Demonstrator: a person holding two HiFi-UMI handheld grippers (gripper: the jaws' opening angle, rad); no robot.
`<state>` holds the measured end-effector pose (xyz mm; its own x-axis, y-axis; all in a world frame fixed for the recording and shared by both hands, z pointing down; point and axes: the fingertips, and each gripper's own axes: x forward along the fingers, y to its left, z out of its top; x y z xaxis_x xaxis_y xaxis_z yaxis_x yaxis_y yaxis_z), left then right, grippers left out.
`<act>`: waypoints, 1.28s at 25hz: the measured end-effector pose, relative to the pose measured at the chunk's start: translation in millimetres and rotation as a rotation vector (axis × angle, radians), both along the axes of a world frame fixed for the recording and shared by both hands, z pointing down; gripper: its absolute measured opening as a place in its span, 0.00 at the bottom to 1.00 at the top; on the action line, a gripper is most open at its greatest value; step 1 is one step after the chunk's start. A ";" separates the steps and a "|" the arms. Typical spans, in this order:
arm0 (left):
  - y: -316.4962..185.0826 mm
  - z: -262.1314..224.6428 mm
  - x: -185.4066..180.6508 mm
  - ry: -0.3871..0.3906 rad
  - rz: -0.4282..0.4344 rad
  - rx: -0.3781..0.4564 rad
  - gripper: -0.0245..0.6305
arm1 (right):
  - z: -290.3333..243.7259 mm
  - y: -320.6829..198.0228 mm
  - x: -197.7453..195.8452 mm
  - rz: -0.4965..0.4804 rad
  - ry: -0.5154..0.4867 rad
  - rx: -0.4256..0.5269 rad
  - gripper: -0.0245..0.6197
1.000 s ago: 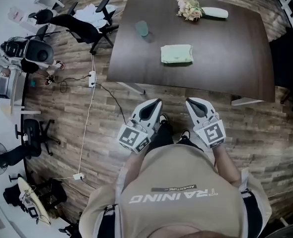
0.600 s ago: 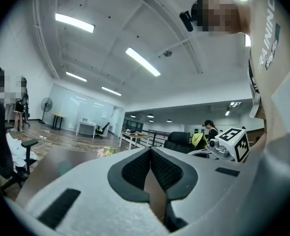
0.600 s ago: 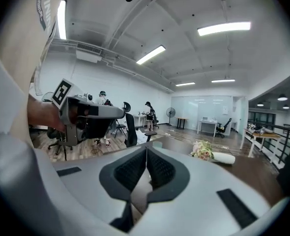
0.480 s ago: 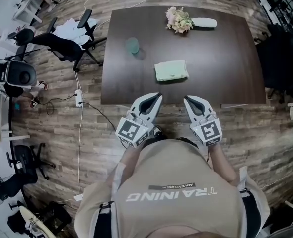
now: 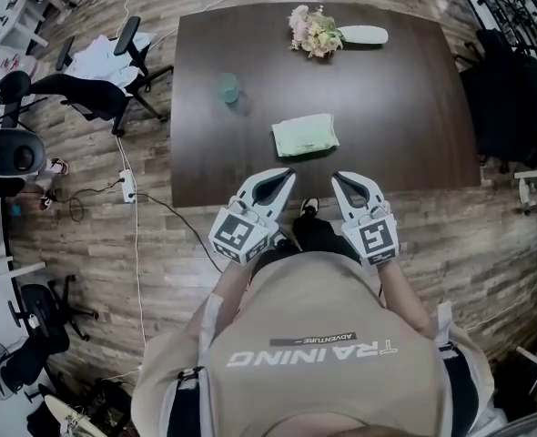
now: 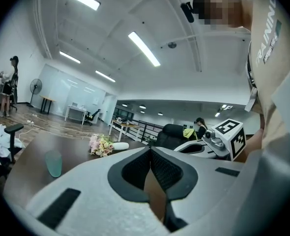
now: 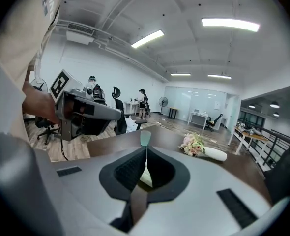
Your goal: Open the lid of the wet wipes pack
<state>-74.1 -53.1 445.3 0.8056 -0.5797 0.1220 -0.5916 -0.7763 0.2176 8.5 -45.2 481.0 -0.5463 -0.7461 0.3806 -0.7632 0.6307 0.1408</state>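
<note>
The wet wipes pack [image 5: 305, 137] is a pale green soft packet lying flat on the dark brown table [image 5: 405, 107], near its front edge. Both grippers hover at that edge, short of the pack and apart from it. My left gripper [image 5: 287, 174] is shut with nothing in it, just below and left of the pack. To the pack's lower right, my right gripper [image 5: 339, 178] is shut and empty too. In the right gripper view a strip of the pack [image 7: 145, 177] shows beyond the closed jaws [image 7: 146, 152]. The left gripper [image 6: 150, 150] view shows only table past its tips.
A teal cup [image 5: 229, 87] stands left of the pack, and a flower bunch [image 5: 314, 31] with a white vase [image 5: 364, 35] lies at the table's far side. Office chairs [image 5: 91, 89] stand at left, a black chair [image 5: 510, 98] at right. A cable [image 5: 136, 235] runs along the floor.
The person has walked up to the table. Both shut grippers have travelled forward from over the floor to the table's front edge, closer to the pack.
</note>
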 end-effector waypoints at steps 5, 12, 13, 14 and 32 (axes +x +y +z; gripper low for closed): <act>-39.4 0.4 10.6 -0.053 -0.020 0.002 0.05 | 12.0 -45.9 11.3 -0.016 -0.047 -0.003 0.06; -85.4 15.5 27.3 -0.141 -0.028 -0.019 0.05 | 30.0 -104.1 17.7 -0.093 -0.059 0.015 0.06; -91.3 20.9 30.9 -0.140 -0.027 -0.039 0.05 | 35.2 -107.9 19.4 -0.105 -0.059 0.004 0.06; -96.0 25.6 34.8 -0.127 -0.028 -0.063 0.05 | 39.6 -110.8 21.6 -0.116 -0.062 -0.011 0.06; -133.1 171.3 22.8 -0.256 0.005 -0.338 0.05 | 134.0 -126.5 -4.3 -0.349 0.265 -0.104 0.06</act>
